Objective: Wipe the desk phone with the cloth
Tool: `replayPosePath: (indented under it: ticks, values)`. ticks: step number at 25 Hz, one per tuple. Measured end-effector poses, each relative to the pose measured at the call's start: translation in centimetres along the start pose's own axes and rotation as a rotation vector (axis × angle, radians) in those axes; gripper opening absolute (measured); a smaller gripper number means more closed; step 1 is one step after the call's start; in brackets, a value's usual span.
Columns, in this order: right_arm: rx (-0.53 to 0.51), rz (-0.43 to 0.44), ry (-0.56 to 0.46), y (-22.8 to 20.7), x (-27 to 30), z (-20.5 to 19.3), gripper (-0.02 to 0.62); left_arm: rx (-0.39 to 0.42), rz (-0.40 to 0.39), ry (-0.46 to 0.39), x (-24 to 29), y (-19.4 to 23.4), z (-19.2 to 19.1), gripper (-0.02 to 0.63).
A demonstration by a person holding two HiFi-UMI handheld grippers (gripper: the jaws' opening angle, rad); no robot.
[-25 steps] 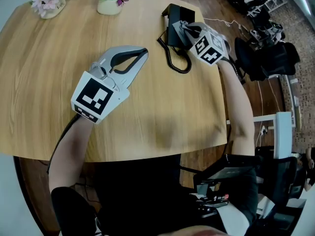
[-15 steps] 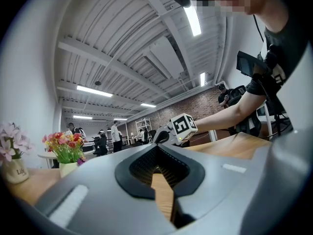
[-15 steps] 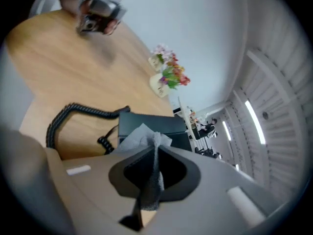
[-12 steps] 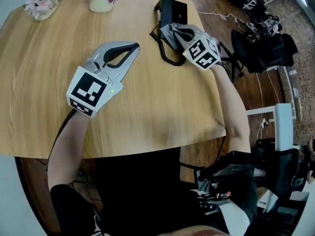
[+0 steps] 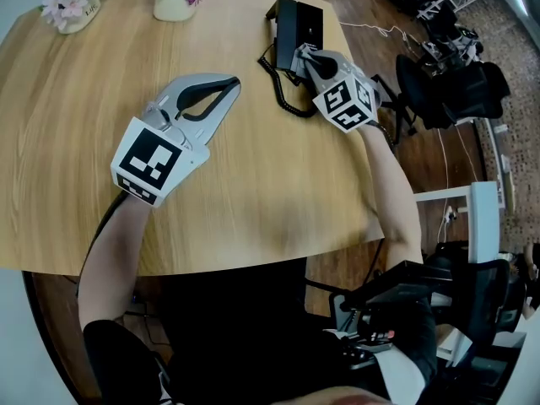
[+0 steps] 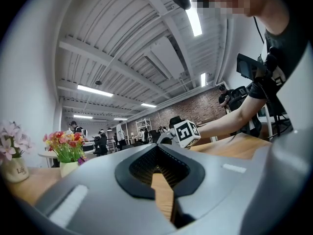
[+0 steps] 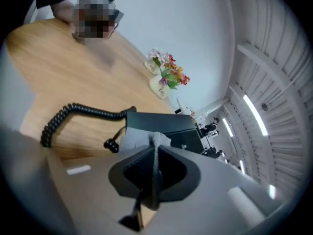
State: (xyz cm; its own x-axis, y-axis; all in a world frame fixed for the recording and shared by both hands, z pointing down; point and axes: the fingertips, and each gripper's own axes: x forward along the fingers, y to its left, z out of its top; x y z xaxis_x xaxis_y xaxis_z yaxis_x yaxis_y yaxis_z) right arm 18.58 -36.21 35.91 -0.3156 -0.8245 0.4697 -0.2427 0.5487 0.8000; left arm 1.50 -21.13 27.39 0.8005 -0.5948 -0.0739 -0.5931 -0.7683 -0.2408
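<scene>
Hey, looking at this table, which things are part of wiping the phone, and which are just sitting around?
Part of the job:
desk phone
grey cloth, pinched in the right gripper
coiled cord, attached to the phone

Just lying about:
white pot of bright flowers
pot of pink flowers
left gripper, shut and empty over the table

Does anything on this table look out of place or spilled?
Nothing spilled or damaged. The desk phone sits near the far edge of the table, its coiled cord sprawling loose beside it; both flower pots stand upright.
</scene>
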Motion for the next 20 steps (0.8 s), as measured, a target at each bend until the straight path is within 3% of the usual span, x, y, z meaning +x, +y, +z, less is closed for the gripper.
replayPosePath:
  ticks: [4,7,8,10,12,16,20]
  values:
    - [-0.002,-0.137,0.162,-3.1,0.7,-4.0,0.018,-0.003,0.002,0.002,0.0,0.3,-0.1,0.003]
    - [0.027,-0.084,0.045,-3.1,1.6,-1.7,0.018,-0.009,0.005,0.002,0.0,0.3,-0.2,0.003]
    - [0.007,-0.074,0.048,-3.1,2.0,-1.5,0.018,-0.010,0.008,0.003,-0.1,0.4,-0.2,0.003]
    - [-0.031,-0.142,0.152,-4.8,2.5,-3.0,0.017,-0.009,0.010,0.006,0.0,0.5,-0.3,0.003]
    - [0.034,-0.211,0.170,-7.3,2.8,-3.6,0.018,-0.008,0.008,0.007,0.0,0.5,-0.3,0.003]
    - [0.166,-0.174,-0.020,-8.8,5.1,0.2,0.018,-0.032,0.010,0.013,-0.2,0.6,-0.3,0.003]
    - [0.188,-0.259,0.102,-11.2,7.2,-2.4,0.018,-0.019,0.014,0.006,-0.1,0.8,-0.4,0.003]
